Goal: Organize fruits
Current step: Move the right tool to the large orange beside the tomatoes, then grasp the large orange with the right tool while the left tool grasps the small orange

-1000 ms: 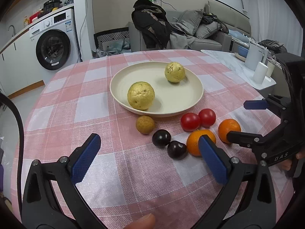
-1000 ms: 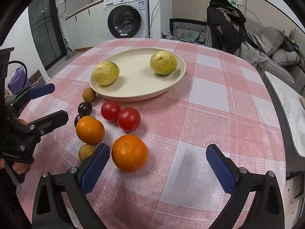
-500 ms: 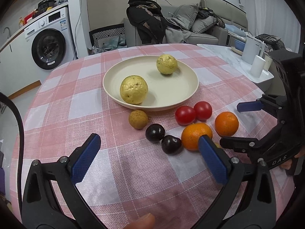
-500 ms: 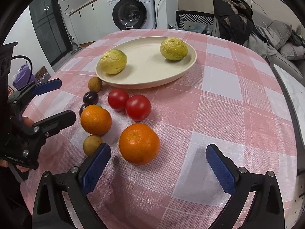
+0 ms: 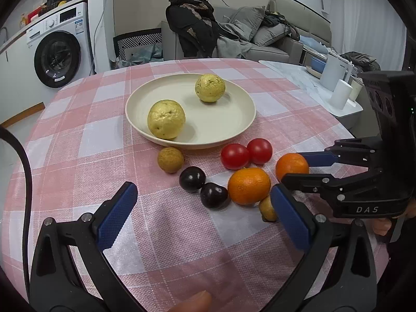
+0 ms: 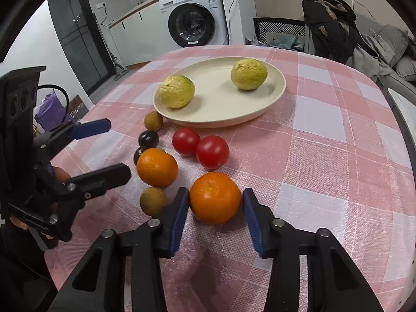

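A cream plate (image 5: pixel 234 127) (image 6: pixel 273 91) holds two yellow-green guavas (image 5: pixel 166 119) (image 5: pixel 210 88). In front of it lie two red tomatoes (image 6: pixel 186 141) (image 6: pixel 212 151), two oranges, two dark plums (image 5: pixel 192 179) (image 5: pixel 213 195) and two brown longans (image 5: pixel 170 160) (image 6: pixel 153 200). My right gripper (image 6: pixel 215 208) has its blue pads on either side of the near orange (image 6: pixel 214 197) (image 5: pixel 291 166), almost touching it. My left gripper (image 5: pixel 205 215) is open and empty, just short of the plums and the other orange (image 5: pixel 249 186) (image 6: pixel 157 167).
The round table has a pink checked cloth (image 5: pixel 78 143). A washing machine (image 5: pixel 58 44), a chair with a dark coat (image 5: pixel 192 28) and a sofa stand behind. A white side table (image 5: pixel 335 101) with cups is at the right.
My right gripper moved forward and narrowed its jaws around the near orange. My left gripper drew back slightly and stayed open.
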